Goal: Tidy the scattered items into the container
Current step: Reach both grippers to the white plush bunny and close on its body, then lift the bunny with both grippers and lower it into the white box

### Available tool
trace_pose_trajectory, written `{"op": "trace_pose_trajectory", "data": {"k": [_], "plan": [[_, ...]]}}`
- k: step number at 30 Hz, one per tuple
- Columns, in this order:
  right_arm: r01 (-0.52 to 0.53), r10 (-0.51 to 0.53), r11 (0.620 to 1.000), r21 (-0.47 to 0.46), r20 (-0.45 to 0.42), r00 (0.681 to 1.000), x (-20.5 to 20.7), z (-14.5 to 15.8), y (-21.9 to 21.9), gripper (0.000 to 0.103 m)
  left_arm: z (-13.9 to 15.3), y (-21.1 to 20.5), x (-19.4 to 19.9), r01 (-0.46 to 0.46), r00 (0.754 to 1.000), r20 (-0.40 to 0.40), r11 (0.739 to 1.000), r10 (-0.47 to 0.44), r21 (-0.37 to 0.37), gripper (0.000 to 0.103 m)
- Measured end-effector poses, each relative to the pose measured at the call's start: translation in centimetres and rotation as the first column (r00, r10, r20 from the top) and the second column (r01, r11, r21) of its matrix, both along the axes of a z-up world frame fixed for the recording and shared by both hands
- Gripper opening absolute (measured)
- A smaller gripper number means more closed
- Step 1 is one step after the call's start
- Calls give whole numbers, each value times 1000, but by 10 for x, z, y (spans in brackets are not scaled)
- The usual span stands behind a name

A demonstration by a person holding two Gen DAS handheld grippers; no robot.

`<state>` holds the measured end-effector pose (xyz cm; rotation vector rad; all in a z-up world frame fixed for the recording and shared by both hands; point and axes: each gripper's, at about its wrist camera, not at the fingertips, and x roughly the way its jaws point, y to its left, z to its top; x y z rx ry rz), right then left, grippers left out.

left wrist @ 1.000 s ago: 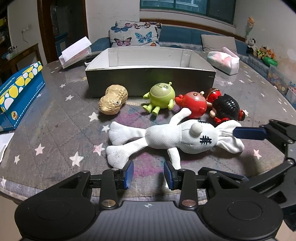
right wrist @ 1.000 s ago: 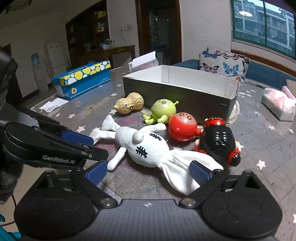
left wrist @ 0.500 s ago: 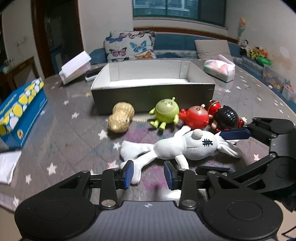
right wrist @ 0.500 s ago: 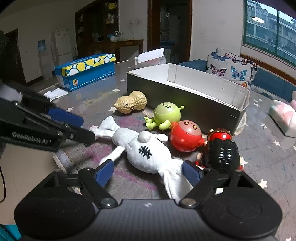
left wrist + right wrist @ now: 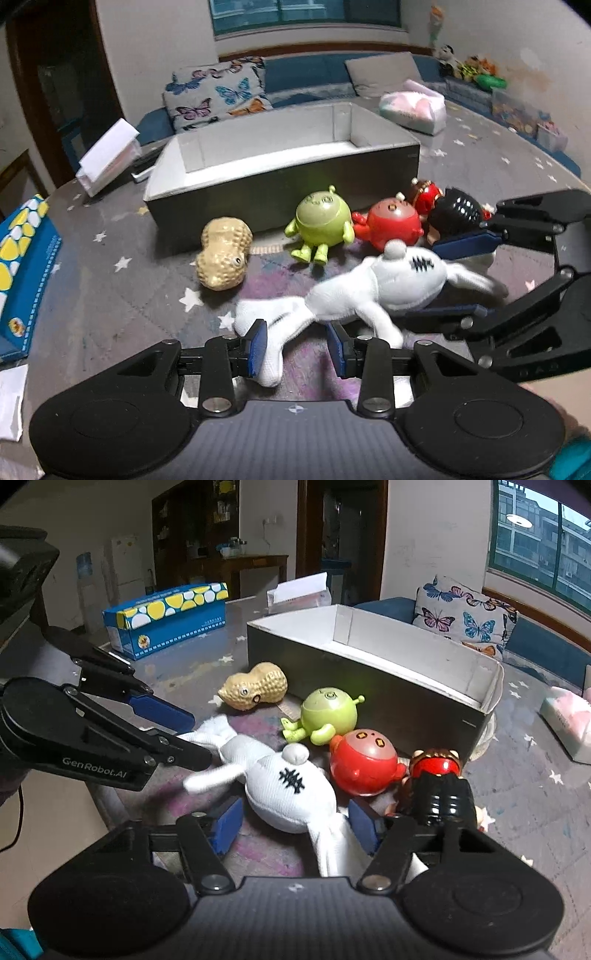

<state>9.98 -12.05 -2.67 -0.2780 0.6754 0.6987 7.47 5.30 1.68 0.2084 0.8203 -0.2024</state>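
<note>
Grey star-print tabletop [image 5: 110,295] in a living room: butterfly pillow [image 5: 218,92] on a blue sofa, window behind, blue tissue box [image 5: 166,618] at the far edge. Open grey box [image 5: 280,173] sits mid-table, nothing visible inside. Peanut toy [image 5: 223,258], green toy [image 5: 321,225], red toy [image 5: 391,223] and black-red figure [image 5: 439,786] line its near wall. White plush rabbit [image 5: 288,794] lies in front. Versus a second ago: right gripper [image 5: 295,823] jaws are closing, now around the rabbit's head/ear, pads not clearly pressing. Left gripper [image 5: 297,345] jaws released, astride a rabbit leg, also narrowing slightly. Rabbit blurred, shifted toward the right gripper.
</note>
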Motion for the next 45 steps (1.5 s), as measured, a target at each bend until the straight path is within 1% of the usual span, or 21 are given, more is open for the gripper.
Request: {"op": "trace_pose_trajectory", "data": {"k": [3, 4, 6, 9, 11, 15, 17, 20, 22, 25, 26, 28, 32, 33, 35, 39, 45], "plan": [[-5, 5, 1000, -7, -3, 1000, 2, -1, 0, 56, -6, 2, 3, 20, 1000, -4, 1000, -20, 7, 33], [-7, 7, 1000, -9, -3, 1000, 2, -1, 0, 55, -7, 3, 5, 18, 1000, -1, 1000, -18, 3, 32], [-11, 11, 1000, -12, -8, 1000, 3, -2, 0, 53, -5, 5, 5, 22, 1000, 18, 1000, -22, -3, 32], [-18, 17, 1000, -14, -13, 1000, 4, -2, 1, 51, -5, 3, 7, 49, 998, 46, 998, -50, 25, 32], [-23, 22, 1000, -15, -18, 1000, 5, -3, 4, 50, -10, 3, 12, 60, 998, 28, 998, -61, 29, 31], [-34, 33, 999, -18, -27, 999, 7, -4, 6, 49, -14, 7, 20, 70, 997, 21, 997, -71, 27, 23], [-34, 34, 999, -22, -28, 999, 7, -4, 7, 50, -14, 9, 23, 72, 997, 19, 997, -73, 8, 16], [-31, 30, 999, -26, -30, 999, 7, -6, 8, 47, -14, 13, 24, 71, 997, 18, 997, -70, -39, 10], [-30, 30, 999, -19, -39, 999, 7, -6, 7, 43, -14, 15, 22, 68, 998, 21, 996, -67, -59, 8], [-34, 34, 999, -11, -43, 998, 6, -5, 5, 41, -12, 17, 18, 77, 997, 28, 994, -75, -81, 7], [-36, 36, 999, -8, -45, 998, 6, -5, 5, 41, -12, 17, 17, 84, 996, 29, 993, -82, -79, 8], [-39, 39, 999, -4, -51, 998, 7, -5, 4, 41, -13, 15, 18, 94, 995, 32, 994, -92, -48, 11], [-38, 38, 999, 1, -51, 998, 8, -5, 4, 40, -16, 6, 20, 113, 993, 41, 993, -114, 13, 12], [-36, 36, 999, 2, -52, 998, 8, -5, 4, 40, -17, 6, 21, 115, 992, 43, 993, -115, 17, 11], [-31, 31, 999, 7, -54, 998, 8, -4, 4, 38, -16, 7, 22, 110, 993, 44, 994, -110, 6, 8], [-39, 40, 999, 17, -34, 999, 4, 5, 1, 37, -6, 12, 17, 93, 994, 63, 995, -90, -46, 4], [-66, 63, 997, 43, 60, 996, 1, 40, -8, 36, 35, 18, 13, 81, 986, 155, 990, -62, -113, 3]]}}
